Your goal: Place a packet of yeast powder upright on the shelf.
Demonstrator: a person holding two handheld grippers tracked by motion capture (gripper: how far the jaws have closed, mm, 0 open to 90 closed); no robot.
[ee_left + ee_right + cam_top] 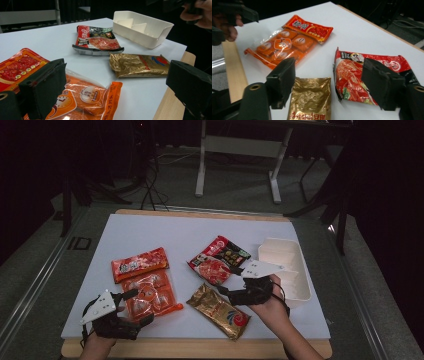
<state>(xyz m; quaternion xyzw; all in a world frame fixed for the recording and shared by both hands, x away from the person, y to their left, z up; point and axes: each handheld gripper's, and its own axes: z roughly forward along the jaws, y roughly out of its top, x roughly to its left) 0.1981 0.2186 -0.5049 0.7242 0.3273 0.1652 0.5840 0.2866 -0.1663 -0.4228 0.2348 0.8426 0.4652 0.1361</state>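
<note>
The right tool (231, 281) hovers right of centre in the high view, jaws partly open and holding nothing, over the gap between the gold packet (219, 310) and the red-and-black packet (218, 260). The left tool (134, 307), lower left, gapes wide and empty beside the orange packet (149, 295). Four packets lie on the white surface (150, 232), counting the red packet (139, 264); one white tray (300, 270) sits at right.
</note>
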